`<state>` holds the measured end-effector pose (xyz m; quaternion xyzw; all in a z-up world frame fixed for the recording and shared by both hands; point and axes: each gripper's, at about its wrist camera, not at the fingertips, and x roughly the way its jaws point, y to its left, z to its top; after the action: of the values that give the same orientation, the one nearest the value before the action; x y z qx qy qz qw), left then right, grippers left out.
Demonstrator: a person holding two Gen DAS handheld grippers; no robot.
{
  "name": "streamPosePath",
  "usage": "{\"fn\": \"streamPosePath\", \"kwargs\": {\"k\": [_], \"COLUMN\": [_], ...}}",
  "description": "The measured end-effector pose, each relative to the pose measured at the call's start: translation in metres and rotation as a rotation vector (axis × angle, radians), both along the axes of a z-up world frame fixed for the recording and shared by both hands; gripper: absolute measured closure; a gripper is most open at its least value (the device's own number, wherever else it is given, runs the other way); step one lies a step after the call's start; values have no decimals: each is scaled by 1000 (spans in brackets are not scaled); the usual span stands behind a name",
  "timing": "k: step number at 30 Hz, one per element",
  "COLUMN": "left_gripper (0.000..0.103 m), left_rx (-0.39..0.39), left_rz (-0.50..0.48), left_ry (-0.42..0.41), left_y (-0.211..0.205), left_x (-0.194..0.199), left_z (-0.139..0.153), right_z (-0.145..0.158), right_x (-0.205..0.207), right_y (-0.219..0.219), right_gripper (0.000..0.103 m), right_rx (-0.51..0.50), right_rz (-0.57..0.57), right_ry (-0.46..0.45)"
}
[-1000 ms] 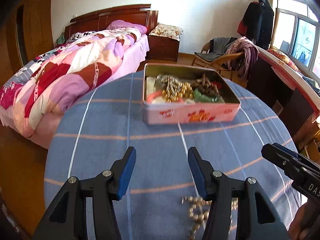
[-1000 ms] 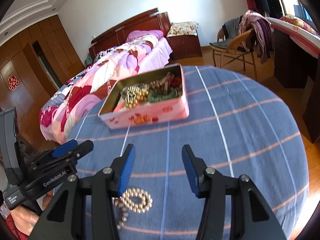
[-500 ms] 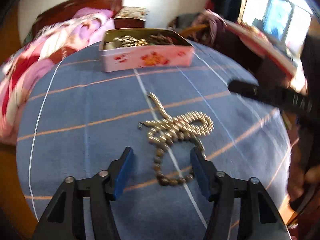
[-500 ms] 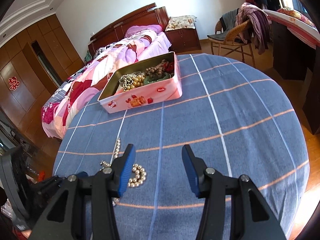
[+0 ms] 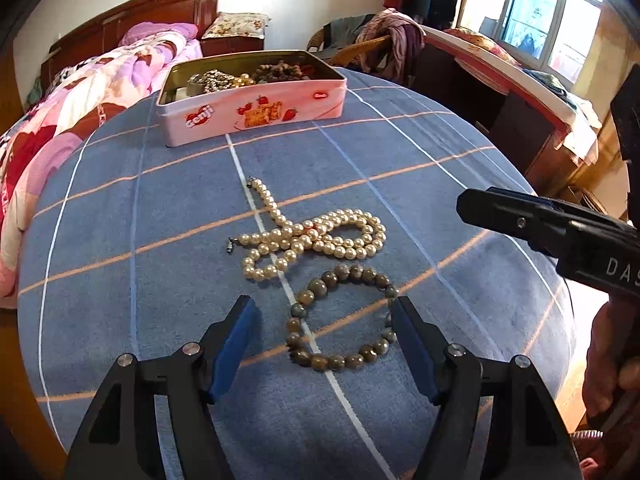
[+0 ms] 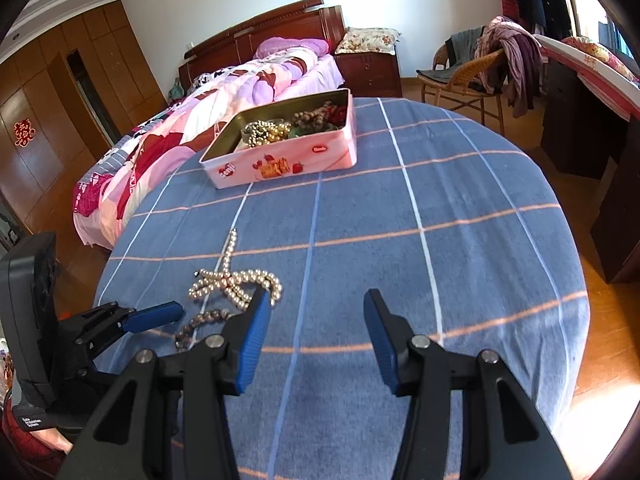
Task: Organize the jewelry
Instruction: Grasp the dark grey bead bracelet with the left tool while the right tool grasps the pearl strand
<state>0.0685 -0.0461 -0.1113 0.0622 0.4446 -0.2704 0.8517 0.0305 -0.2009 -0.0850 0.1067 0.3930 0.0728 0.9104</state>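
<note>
A pearl necklace (image 5: pixel 308 238) lies tangled on the blue checked tablecloth (image 5: pixel 140 220). A ring of grey-brown beads (image 5: pixel 340 316) lies just in front of it. My left gripper (image 5: pixel 326 314) is open and empty, its tips on either side of the bead ring, just above it. A pink tin (image 5: pixel 256 110) with several pieces of jewelry inside stands at the table's far side. My right gripper (image 6: pixel 314 308) is open and empty, right of the pearls (image 6: pixel 236 280) and the beads (image 6: pixel 200 322). The tin (image 6: pixel 288 160) is far ahead of it.
A bed with a pink quilt (image 6: pixel 192 120) stands beyond the table on the left. A wicker chair with clothes (image 6: pixel 480 72) and a dark desk (image 6: pixel 580 120) stand on the right. The table's edge curves close on all sides.
My left gripper has pulled back and tilted down from the tin to over the bead ring, which now shows. My right gripper has drawn back a little. Both stay open.
</note>
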Motion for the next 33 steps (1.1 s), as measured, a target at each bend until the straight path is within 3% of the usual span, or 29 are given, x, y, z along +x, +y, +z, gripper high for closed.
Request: {"fn": "streamPosePath", "kwargs": {"k": [6, 12, 13, 15, 17, 18, 21, 25, 33], "left_gripper": [27, 25, 29, 49, 77, 84, 87, 87, 88], "left_rx": [-68, 57, 80, 81, 81, 73, 28, 32, -58], "left_rz": [-41, -74, -80, -98, -86, -74, -58, -19, 115], "left_ry": [25, -49, -62, -79, -83, -77, -38, -55, -91], "left_y": [-1, -19, -21, -19, -12, -8, 8, 23, 68], "left_x": [-3, -10, -11, -11, -8, -5, 2, 1, 13], "left_z": [1, -3, -3, -2, 0, 0, 0, 1, 20], "right_z": [2, 1, 1, 1, 1, 0, -2, -5, -6], "right_x": [0, 1, 1, 1, 1, 1, 2, 6, 31], "right_y": [-2, 0, 1, 1, 1, 2, 3, 10, 43], "right_gripper": [50, 50, 50, 50, 50, 50, 50, 50, 50], "right_rx": [11, 14, 13, 14, 12, 11, 8, -5, -49], "right_rz": [-9, -8, -8, -8, -9, -9, -6, 28, 224], "right_ry": [-3, 4, 4, 3, 2, 1, 8, 17, 14]}}
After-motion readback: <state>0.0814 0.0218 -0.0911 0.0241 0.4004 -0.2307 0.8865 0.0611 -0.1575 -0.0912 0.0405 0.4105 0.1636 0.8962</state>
